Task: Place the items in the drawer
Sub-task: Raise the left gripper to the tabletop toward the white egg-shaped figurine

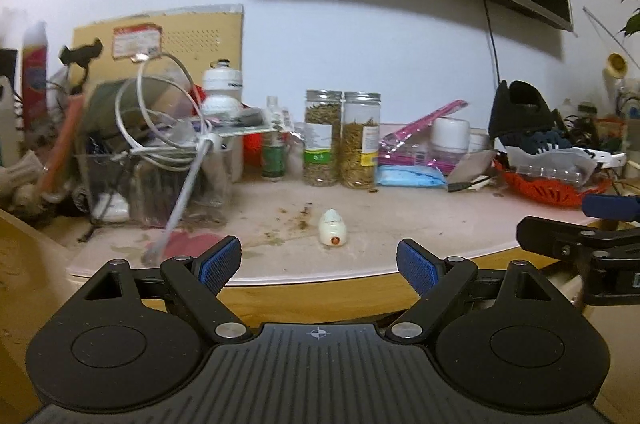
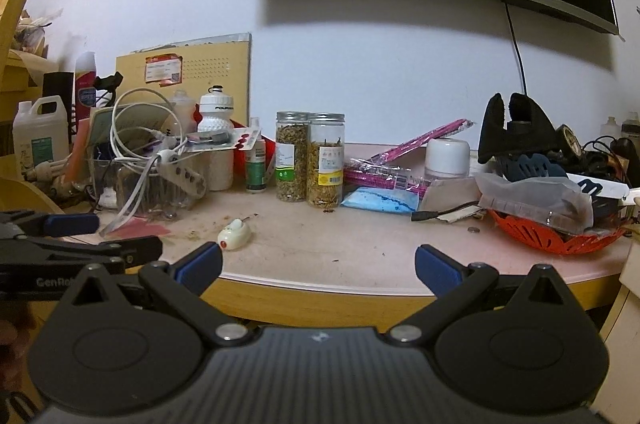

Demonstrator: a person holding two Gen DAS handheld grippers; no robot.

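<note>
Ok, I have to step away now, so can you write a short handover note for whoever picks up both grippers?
Left gripper: open, empty, in front of the table edge.
Right gripper: open, empty, beside it.
Things: small white tube lies alone near the front of the table; two jars stand behind it among clutter.
Done: nothing picked up yet.
Left: no drawer is in view; find it, then move the items in.

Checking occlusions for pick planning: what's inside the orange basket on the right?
The orange basket holds a crumpled clear plastic bag with dark blue slotted items and a black fabric piece piled on top. Whatever lies under the bag is covered.
</note>
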